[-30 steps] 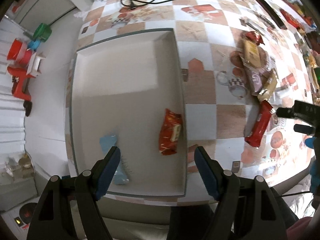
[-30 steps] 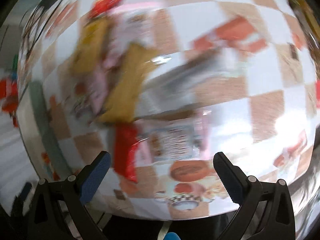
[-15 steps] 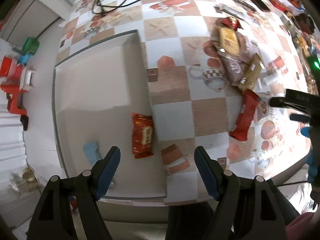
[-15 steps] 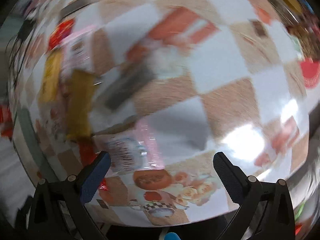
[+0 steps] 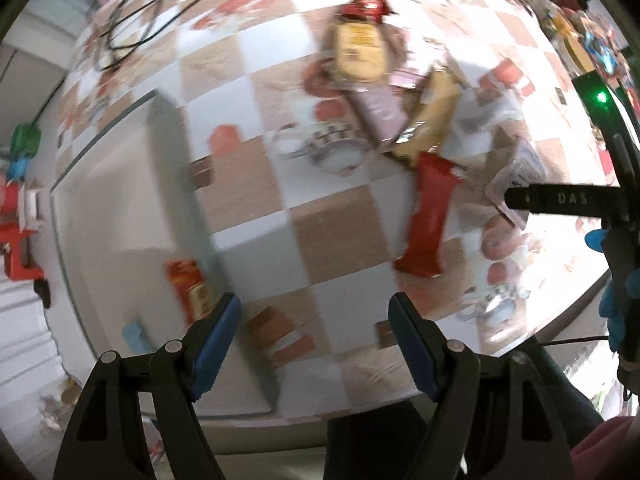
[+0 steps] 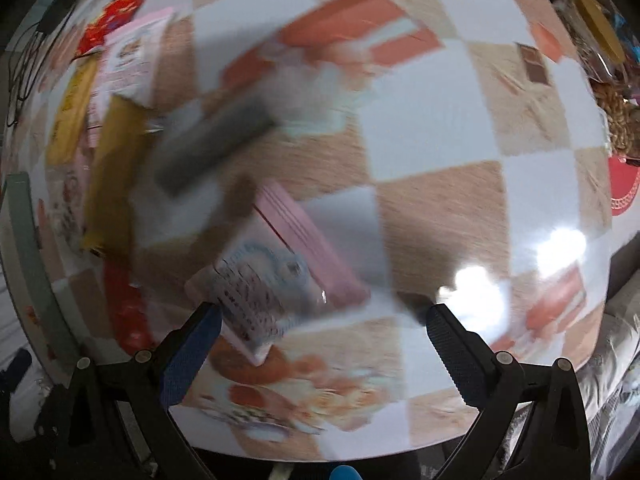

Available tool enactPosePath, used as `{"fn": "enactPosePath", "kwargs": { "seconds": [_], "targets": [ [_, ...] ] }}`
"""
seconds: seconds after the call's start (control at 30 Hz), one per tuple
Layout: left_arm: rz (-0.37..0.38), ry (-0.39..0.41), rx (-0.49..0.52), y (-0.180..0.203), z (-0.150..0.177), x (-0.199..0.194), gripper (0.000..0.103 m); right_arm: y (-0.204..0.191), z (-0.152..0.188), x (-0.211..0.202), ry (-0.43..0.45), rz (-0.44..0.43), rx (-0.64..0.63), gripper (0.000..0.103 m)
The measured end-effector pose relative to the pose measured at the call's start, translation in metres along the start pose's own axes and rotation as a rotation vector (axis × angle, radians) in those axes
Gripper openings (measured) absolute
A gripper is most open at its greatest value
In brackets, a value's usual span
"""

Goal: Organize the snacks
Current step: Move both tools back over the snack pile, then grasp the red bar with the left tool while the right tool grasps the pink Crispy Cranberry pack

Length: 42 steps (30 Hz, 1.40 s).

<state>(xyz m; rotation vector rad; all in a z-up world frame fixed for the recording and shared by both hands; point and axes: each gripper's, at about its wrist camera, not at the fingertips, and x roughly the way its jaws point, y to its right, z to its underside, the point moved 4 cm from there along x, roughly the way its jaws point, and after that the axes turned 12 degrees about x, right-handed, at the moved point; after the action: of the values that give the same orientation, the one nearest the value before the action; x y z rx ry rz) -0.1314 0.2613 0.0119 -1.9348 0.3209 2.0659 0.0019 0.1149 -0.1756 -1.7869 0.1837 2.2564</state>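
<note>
My left gripper (image 5: 316, 340) is open and empty above the table's near edge, right of the white tray (image 5: 104, 208). The tray holds a red snack pack (image 5: 190, 288) and a light blue item (image 5: 134, 336). A long red packet (image 5: 428, 220) lies ahead, with a pile of yellow and pink snacks (image 5: 384, 92) beyond it. My right gripper (image 6: 320, 344) is open and empty just above a pink snack pack with a printed label (image 6: 276, 276). A grey wrapper (image 6: 216, 144) and a gold packet (image 6: 112, 180) lie farther left. The right gripper also shows in the left wrist view (image 5: 560, 200).
The table has a checkered cloth with printed pictures (image 5: 332, 228). Black cables (image 5: 132, 20) lie at the far left corner. Cluttered items (image 6: 600, 60) line the right side. Red and green objects (image 5: 20, 184) sit on the floor left of the tray. Both views are blurred.
My left gripper has swung right, away from the tray, toward the snack pile. My right gripper has moved in over the pink snack pack, which now lies between its fingers.
</note>
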Motion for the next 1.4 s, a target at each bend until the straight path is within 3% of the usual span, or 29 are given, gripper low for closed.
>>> {"fn": "enactPosePath", "kwargs": {
  "seconds": [0.23,0.4,0.53,0.63,0.83,1.1,1.4],
  "targets": [
    [0.071,-0.008,0.068,0.040,-0.043,0.021,0.079,0.094,0.004,-0.016,0.028,-0.004,0.062,0.103],
    [0.035,-0.031,0.096,0.060,-0.063,0.049,0.079,0.143,0.010,-0.031,0.026,-0.025,0.082,0.103],
    [-0.031,-0.054,0.056,0.048,-0.060,0.062,0.079,0.151,0.011,-0.035,0.045,-0.030,0.023,0.103],
    [-0.001,-0.069,-0.009,0.030,-0.051,0.068,0.081,0.158,0.004,-0.035,0.050,-0.026,-0.027,0.103],
    [-0.003,-0.059,-0.022,0.011,-0.043,0.069,0.081,0.174,-0.012,-0.030,0.048,-0.001,-0.107,0.103],
    [-0.035,-0.020,0.108,0.041,-0.067,0.070,0.081,0.225,-0.044,-0.028,0.036,0.051,-0.130,0.103],
    [0.026,-0.026,0.048,0.040,-0.080,0.076,0.077,0.259,-0.061,-0.031,0.056,0.100,-0.210,0.103]
  ]
}}
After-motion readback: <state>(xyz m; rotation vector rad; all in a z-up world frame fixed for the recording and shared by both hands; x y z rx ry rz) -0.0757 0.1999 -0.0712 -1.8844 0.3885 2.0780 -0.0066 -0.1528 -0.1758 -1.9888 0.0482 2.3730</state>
